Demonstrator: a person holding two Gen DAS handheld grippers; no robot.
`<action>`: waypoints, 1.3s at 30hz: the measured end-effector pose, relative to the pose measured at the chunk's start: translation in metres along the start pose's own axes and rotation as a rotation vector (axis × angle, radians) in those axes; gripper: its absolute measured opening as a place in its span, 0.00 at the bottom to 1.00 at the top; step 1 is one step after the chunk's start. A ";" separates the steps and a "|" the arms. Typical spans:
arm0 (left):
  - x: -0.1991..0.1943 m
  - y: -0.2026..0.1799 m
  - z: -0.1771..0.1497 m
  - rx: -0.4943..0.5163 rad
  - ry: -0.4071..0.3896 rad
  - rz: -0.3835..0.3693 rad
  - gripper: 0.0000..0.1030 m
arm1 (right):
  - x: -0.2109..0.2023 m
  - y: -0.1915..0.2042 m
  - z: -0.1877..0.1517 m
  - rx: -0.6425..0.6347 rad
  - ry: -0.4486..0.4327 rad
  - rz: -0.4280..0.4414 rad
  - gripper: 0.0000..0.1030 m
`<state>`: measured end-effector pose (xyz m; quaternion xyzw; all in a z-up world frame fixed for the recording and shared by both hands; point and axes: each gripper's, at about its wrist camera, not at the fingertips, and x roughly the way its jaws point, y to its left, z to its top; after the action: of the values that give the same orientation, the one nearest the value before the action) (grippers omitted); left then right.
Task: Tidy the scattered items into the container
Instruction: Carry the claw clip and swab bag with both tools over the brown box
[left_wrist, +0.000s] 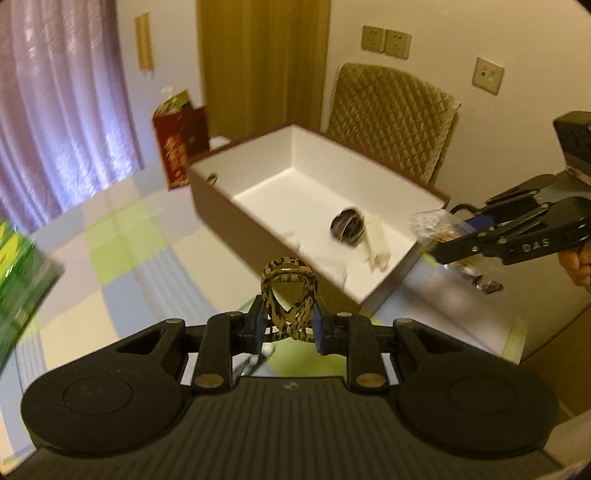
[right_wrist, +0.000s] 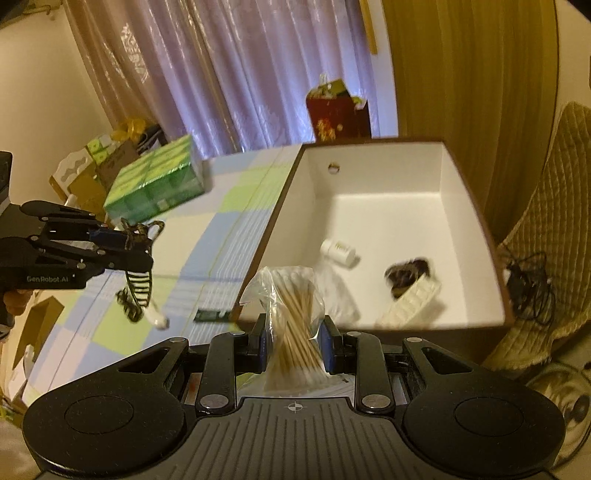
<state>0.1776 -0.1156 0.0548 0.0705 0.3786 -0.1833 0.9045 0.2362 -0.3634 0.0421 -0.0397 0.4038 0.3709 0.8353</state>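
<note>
My left gripper (left_wrist: 288, 326) is shut on a leopard-print hair claw clip (left_wrist: 289, 295), held above the checked tablecloth just short of the container's near corner. The container (left_wrist: 321, 155) is a box, brown outside and white inside. In it lie a dark round item (left_wrist: 347, 226), a small white bottle (right_wrist: 339, 252) and a white ribbed piece (right_wrist: 412, 299). My right gripper (right_wrist: 294, 343) is shut on a clear bag of cotton swabs (right_wrist: 295, 306), level with the box's near rim (right_wrist: 369, 326). In the right wrist view the left gripper (right_wrist: 146, 251) and clip (right_wrist: 138, 284) hang at the left.
On the cloth lie a small dark green item (right_wrist: 212, 315) and a small white piece (right_wrist: 159, 320). A green tissue pack (right_wrist: 159, 181) and a red gift bag (right_wrist: 338, 114) stand further back. A quilted chair (left_wrist: 391, 114) is behind the box, and black cables (right_wrist: 528, 284) beside it.
</note>
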 end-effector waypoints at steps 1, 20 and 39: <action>0.004 -0.003 0.007 0.012 -0.005 -0.003 0.20 | 0.001 -0.003 0.005 -0.002 -0.005 -0.004 0.29; 0.113 -0.008 0.107 0.050 -0.012 -0.068 0.20 | 0.060 -0.071 0.067 0.050 -0.005 -0.048 0.29; 0.243 0.027 0.136 0.040 0.179 0.004 0.20 | 0.160 -0.110 0.096 -0.043 0.162 -0.118 0.29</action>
<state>0.4348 -0.1950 -0.0222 0.1056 0.4540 -0.1820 0.8658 0.4338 -0.3130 -0.0316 -0.1113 0.4589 0.3255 0.8192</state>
